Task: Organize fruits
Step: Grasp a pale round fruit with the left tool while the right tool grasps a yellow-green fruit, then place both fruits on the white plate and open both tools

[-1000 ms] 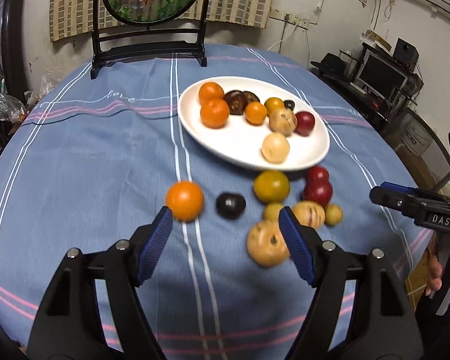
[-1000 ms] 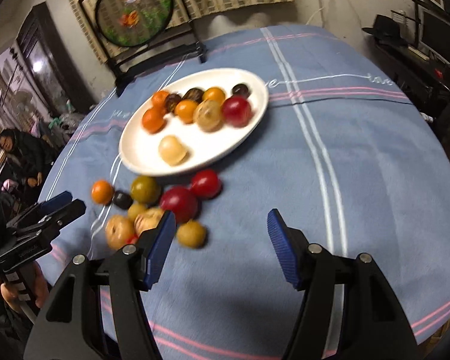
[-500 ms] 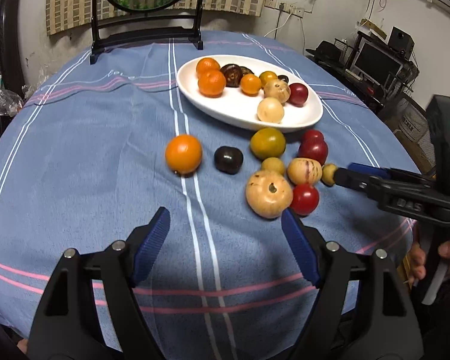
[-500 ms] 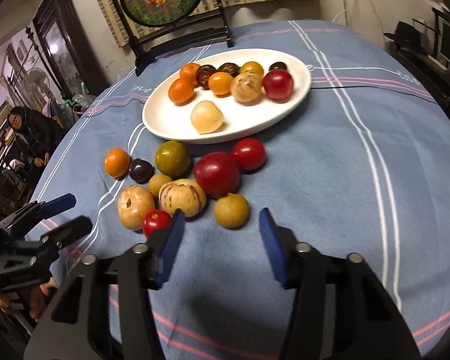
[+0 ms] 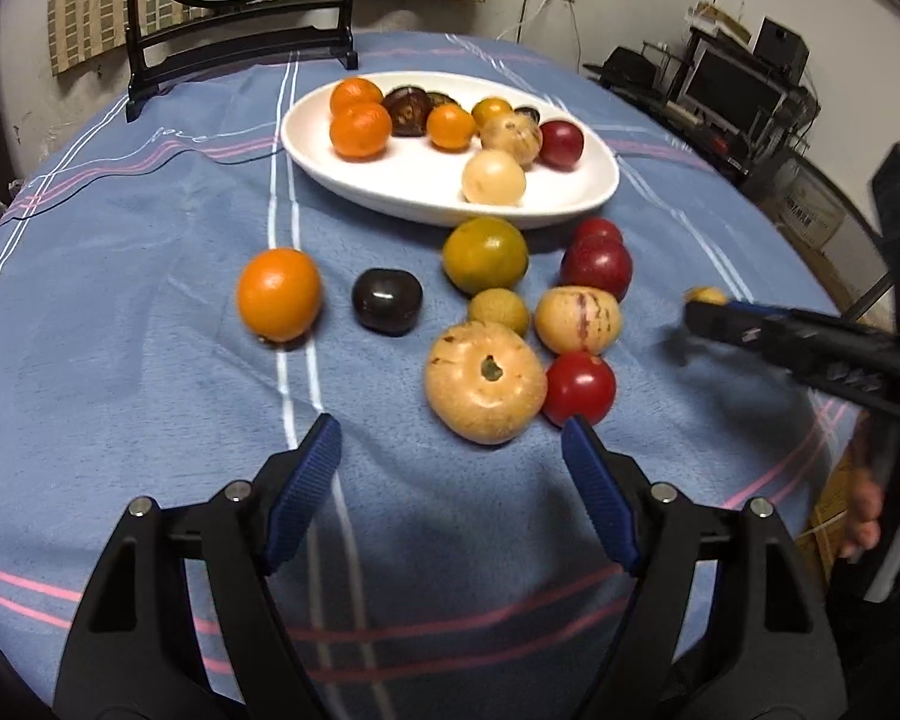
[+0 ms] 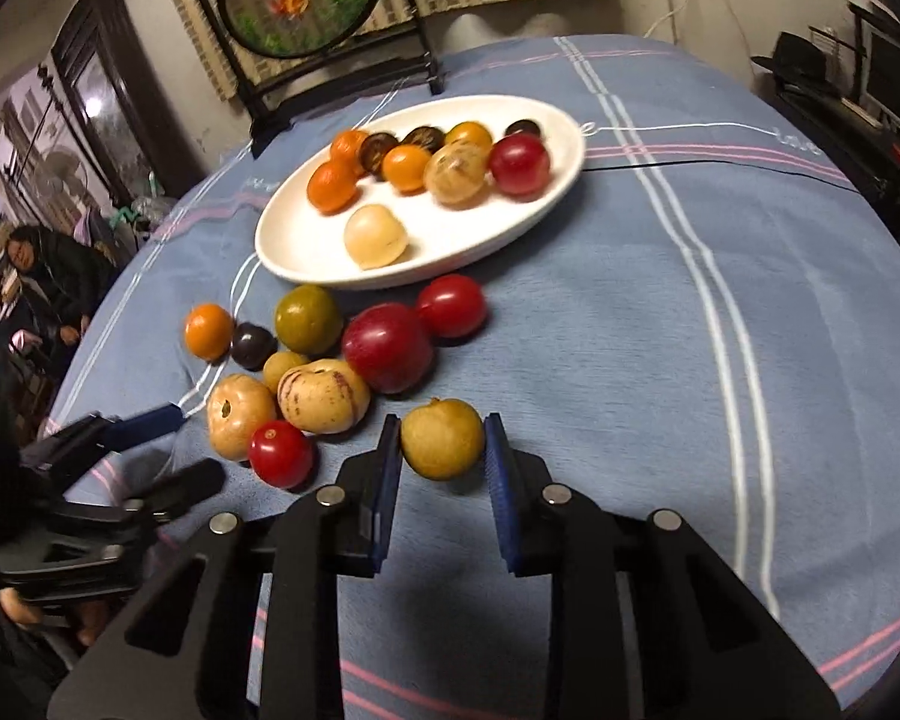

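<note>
Right wrist view: right gripper [image 6: 442, 450] at frame center-bottom, pads touching a small yellow-brown fruit [image 6: 442, 437] on bench, apparently clamped. Left gripper [image 5: 450, 468] wide apart, empty. Lift gently w/o squeezing; carry to white plate [image 6: 546, 210], upper center.

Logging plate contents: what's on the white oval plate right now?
The white oval plate holds three orange fruits, a yellow-orange one, a red one, a pale striped one, a pale round one and about three dark fruits at the back, partly hidden.
</note>
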The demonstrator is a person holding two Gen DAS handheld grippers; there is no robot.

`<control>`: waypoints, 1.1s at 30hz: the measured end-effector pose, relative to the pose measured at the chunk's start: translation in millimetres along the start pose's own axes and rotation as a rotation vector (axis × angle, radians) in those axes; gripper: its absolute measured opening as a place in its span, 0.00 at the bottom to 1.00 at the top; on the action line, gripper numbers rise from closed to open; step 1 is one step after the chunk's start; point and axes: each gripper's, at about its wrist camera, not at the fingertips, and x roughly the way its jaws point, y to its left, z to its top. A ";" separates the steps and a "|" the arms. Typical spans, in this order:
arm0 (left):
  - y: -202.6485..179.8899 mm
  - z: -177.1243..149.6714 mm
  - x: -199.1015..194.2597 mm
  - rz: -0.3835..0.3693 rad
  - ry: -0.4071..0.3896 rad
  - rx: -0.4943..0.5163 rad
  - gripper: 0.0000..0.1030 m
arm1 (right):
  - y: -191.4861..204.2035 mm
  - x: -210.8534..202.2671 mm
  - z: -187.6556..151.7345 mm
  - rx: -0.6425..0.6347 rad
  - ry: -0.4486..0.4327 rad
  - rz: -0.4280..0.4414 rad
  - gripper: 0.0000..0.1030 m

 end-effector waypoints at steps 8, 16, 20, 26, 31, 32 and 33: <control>-18.0 13.6 24.0 0.045 0.012 0.064 0.44 | -4.7 -3.3 -1.5 0.021 0.004 0.035 0.27; -11.4 11.5 11.8 -0.002 -0.003 0.022 0.44 | 6.1 -6.3 -2.8 -0.007 0.005 0.047 0.27; -2.7 6.9 -4.6 -0.011 -0.021 0.003 0.44 | 11.5 -6.9 -2.6 -0.021 0.006 0.048 0.27; 18.1 4.7 -28.3 -0.004 -0.055 -0.045 0.44 | 16.6 -9.4 -3.8 -0.035 0.002 0.047 0.27; 21.5 9.7 -34.5 -0.007 -0.069 -0.051 0.44 | 26.6 -6.5 -4.2 -0.062 0.011 0.057 0.27; 20.5 10.6 -33.8 -0.009 -0.066 -0.048 0.44 | 27.7 -6.0 -3.9 -0.066 0.014 0.059 0.27; 19.8 11.4 -32.6 -0.012 -0.064 -0.046 0.44 | 29.0 -5.2 -3.4 -0.070 0.016 0.061 0.27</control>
